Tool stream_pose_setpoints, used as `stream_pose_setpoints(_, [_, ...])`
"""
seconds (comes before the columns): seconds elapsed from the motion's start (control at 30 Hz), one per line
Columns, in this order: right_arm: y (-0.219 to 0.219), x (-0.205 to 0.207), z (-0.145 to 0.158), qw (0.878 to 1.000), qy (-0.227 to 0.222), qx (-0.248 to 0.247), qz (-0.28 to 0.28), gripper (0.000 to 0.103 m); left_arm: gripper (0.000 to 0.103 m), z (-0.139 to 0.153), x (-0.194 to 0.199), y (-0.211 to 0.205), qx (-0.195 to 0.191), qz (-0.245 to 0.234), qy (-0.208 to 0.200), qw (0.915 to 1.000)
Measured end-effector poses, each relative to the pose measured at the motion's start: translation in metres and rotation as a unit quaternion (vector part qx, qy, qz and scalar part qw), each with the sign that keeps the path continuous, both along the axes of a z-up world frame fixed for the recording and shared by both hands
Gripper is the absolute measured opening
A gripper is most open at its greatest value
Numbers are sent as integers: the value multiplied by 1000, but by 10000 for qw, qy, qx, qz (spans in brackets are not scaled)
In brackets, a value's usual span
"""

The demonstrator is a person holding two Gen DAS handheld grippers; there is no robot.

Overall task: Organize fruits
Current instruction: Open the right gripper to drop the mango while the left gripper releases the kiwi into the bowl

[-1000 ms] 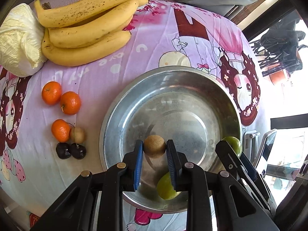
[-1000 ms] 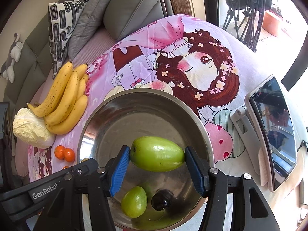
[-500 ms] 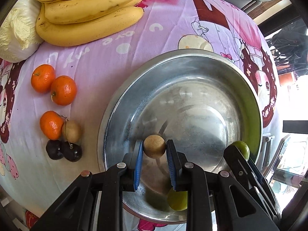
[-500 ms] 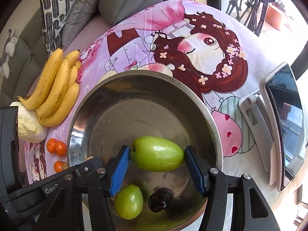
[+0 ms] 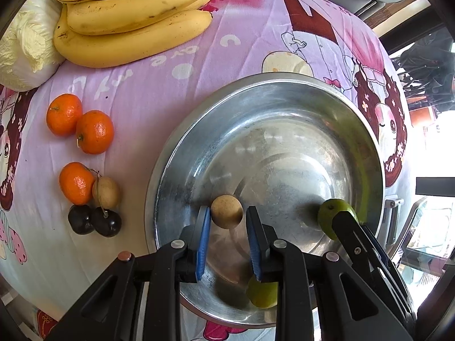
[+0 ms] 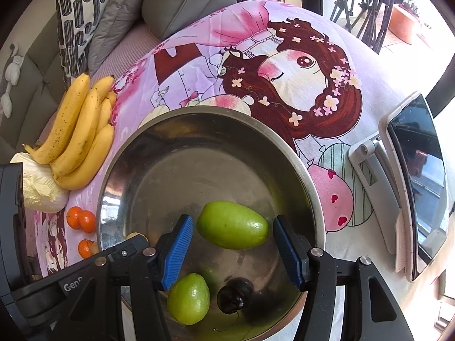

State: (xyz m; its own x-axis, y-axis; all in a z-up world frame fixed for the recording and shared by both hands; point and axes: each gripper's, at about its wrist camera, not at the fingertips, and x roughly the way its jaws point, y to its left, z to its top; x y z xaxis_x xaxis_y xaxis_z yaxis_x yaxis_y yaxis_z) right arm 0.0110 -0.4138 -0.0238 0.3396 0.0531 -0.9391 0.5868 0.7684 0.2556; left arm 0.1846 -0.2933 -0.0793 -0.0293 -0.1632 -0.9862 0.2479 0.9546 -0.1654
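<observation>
Bright daylight enters from three o'clock, overexposing the window area [image 5: 443,130]. Glare streaks the steel bowl [image 5: 182,153]. Fisheye bending and black vignetting at all edges; focus sharp.

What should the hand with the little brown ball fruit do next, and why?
Probably open the left gripper and let go. It is shut on the small brown fruit, held low over the metal bowl, where a green fruit and a dark cherry already lie. Releasing there should add it to the pile.
</observation>
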Motion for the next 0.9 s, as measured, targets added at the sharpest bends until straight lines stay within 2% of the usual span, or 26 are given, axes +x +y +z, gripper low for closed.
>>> stream_pose_setpoints(0.13, [-1, -2, 5, 10000, -37, -35, 0, 62, 34, 11, -3, 4, -83, -19, -42, 10000])
stream_pose_setpoints(0.3, [-2, -6, 14, 9998, -201, -39, -33, 62, 39, 27, -5, 11, -157, 39, -174, 9997])
stream_pose_setpoints(0.4, [-1, -3, 15, 9997, -239, -13, -37, 62, 47, 36, -4, 18, -180, 135, -251, 9994])
stream_pose_setpoints(0.5, [0, -2, 14, 9998, -175, -24, -35, 62, 48, 42, -4, 27, -170, 248, -311, 9991])
stream_pose_setpoints(0.63, [3, -1, 13, 9999, -142, -38, 11, 62, 50, 43, -3, 45, -79, 373, -399, 9985])
stream_pose_setpoints(0.73, [9, 2, 11, 9999, -92, -42, 109, 63, 61, 39, -2, 62, -13, 524, -424, 9977])
stream_pose_setpoints(0.9, [22, 6, 7, 9996, -16, -91, 276, 64, 62, 32, 0, 91, 196, 679, -441, 9965])
